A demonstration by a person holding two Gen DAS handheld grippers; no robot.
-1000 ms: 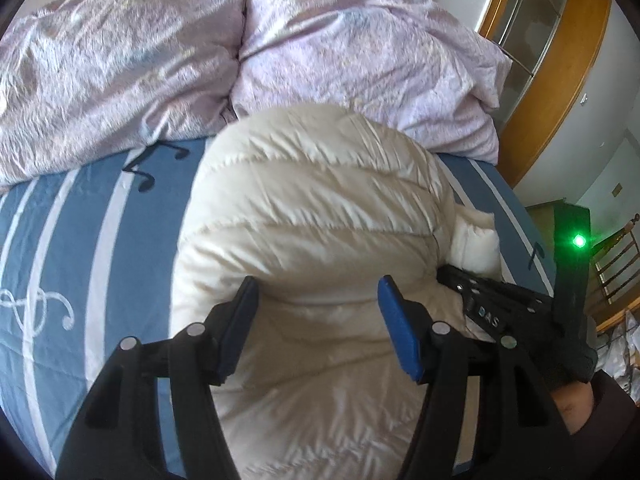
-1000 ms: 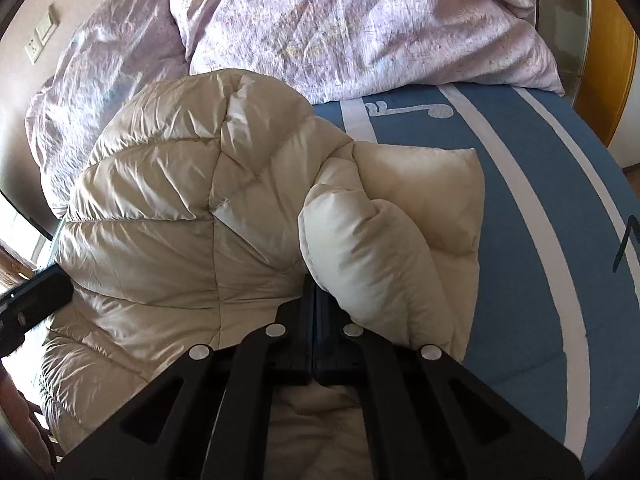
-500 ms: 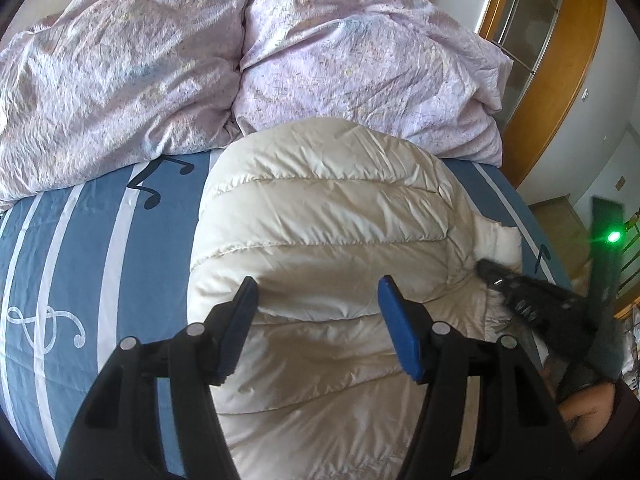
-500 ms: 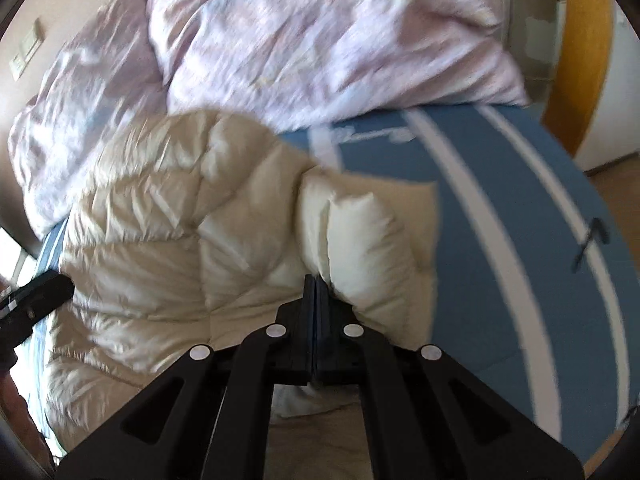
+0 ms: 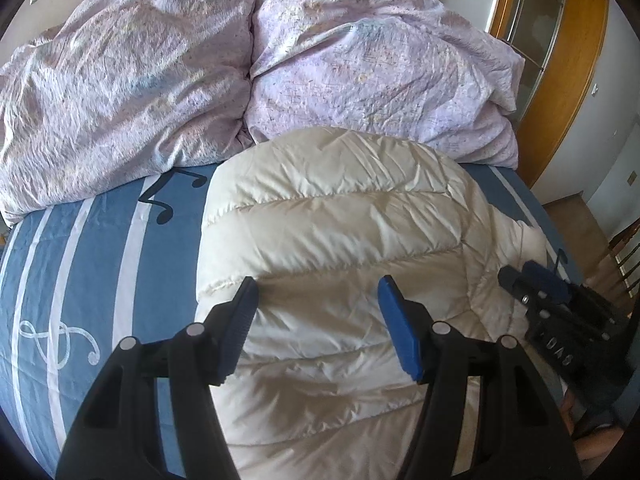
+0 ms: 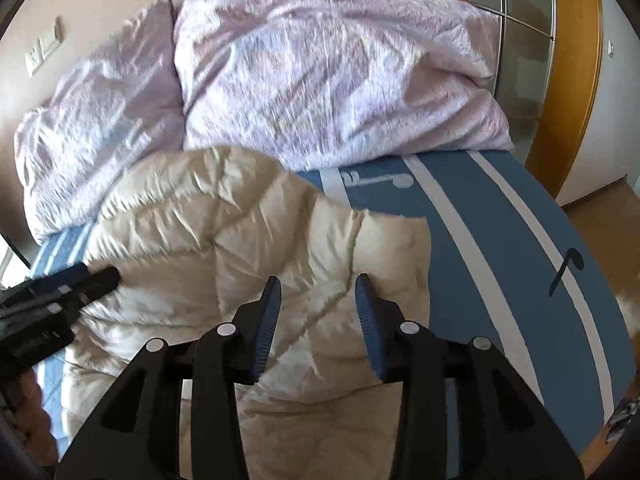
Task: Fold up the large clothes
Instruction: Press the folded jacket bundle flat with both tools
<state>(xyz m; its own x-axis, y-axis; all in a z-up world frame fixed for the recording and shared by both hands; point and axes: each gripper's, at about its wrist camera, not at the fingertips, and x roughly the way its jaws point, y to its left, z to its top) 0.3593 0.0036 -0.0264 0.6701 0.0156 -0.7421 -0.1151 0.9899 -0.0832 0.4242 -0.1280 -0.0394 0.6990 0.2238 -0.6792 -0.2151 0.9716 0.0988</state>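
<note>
The cream puffer jacket lay on the bed, just below both my grippers. My right gripper angled downward; its jaws had just been opening, nothing between them. My left gripper hovered tilted down, released, gripping nothing.

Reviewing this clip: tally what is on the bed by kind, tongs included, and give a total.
Cream puffer jacket: 1
Lilac pillows: 2, left and right
Tongs: 2, left tongs and right tongs, both open over the jacket
Total: 5
</note>
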